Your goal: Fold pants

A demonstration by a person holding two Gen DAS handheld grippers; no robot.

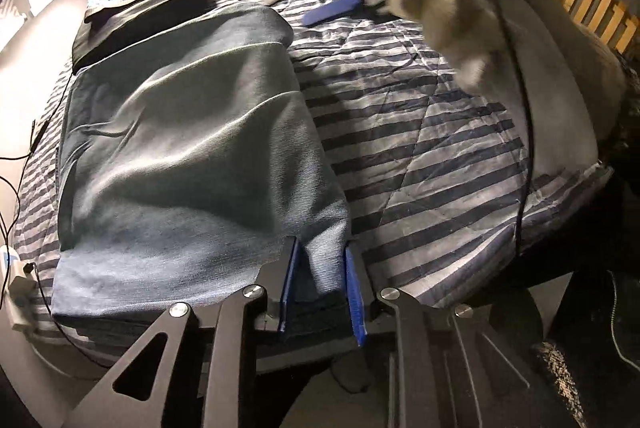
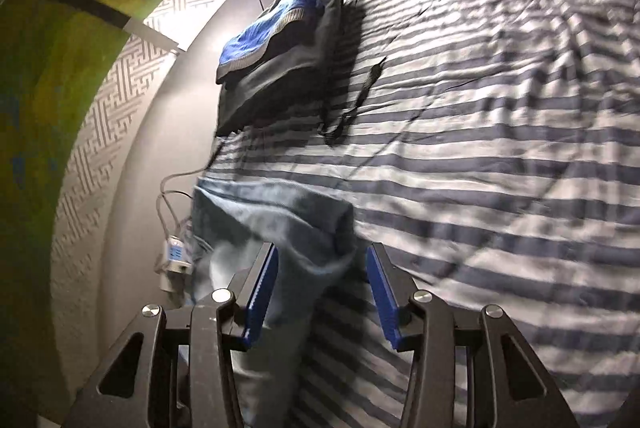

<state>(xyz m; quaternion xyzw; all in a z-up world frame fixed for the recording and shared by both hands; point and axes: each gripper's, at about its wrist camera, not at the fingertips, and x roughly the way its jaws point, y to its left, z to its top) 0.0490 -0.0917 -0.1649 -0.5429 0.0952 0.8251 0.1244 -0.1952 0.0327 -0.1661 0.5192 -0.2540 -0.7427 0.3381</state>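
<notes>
Denim corner of pants [image 1: 192,156] sits between our left gripper [image 1: 320,288] pads; gap shows on both sides, so jaws look released. Our right gripper [image 2: 322,292] parted too, cloth edge under it, unpinched. Folded pants run lengthwise away from left jaws across striped bedspread [image 1: 420,132], toward finished pile [image 1: 140,8]. No readable writing.

Folded blue-grey denim pants [image 1: 192,148], flat on striped bedspread [image 1: 420,148]
</notes>
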